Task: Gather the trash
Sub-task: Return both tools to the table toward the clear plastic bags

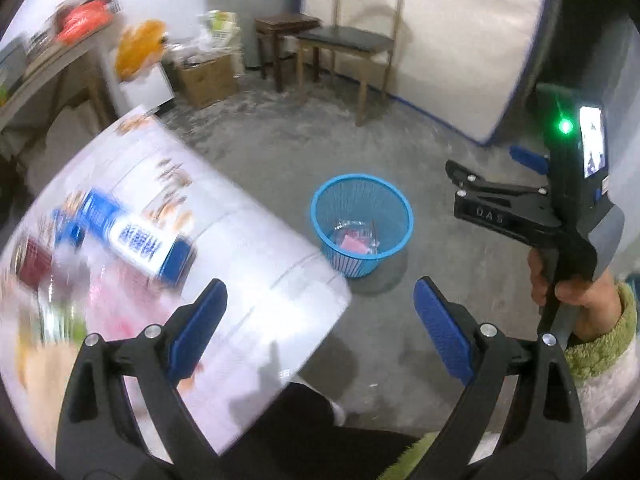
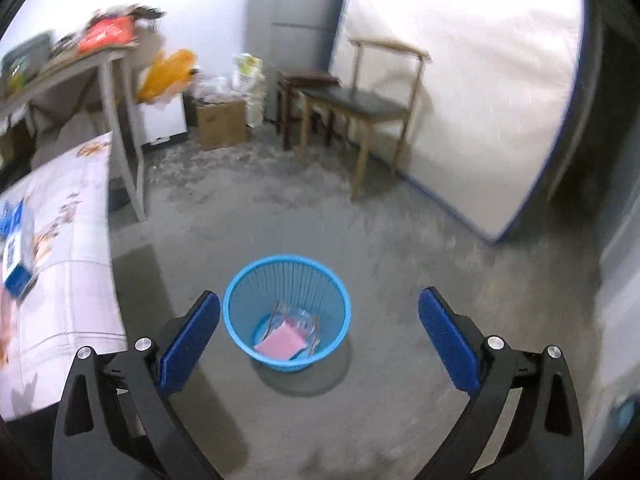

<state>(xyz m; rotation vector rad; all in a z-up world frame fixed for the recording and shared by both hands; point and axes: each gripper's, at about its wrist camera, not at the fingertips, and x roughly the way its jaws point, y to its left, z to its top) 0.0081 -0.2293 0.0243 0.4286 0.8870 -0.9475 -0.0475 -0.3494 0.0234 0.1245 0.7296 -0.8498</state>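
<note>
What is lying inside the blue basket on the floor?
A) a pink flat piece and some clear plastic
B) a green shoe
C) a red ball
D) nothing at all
A: looking down from the right wrist camera, the blue basket holds a pink flat piece at the bottom, with crumpled clear plastic beside it.

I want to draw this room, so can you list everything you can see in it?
Bin: one, blue, on the floor.
Pink paper: one, inside the bin.
Blue and white box: one, on the table.
Table: one, white patterned cloth, left side.
Chair: one, wood with a dark seat, by the white panel.
Stool: one, dark brown, beside the chair.
Cardboard box: one, brown, by the wall.
Left gripper: black, blue jaws, open, empty.
Right gripper: same, open, empty.
</note>
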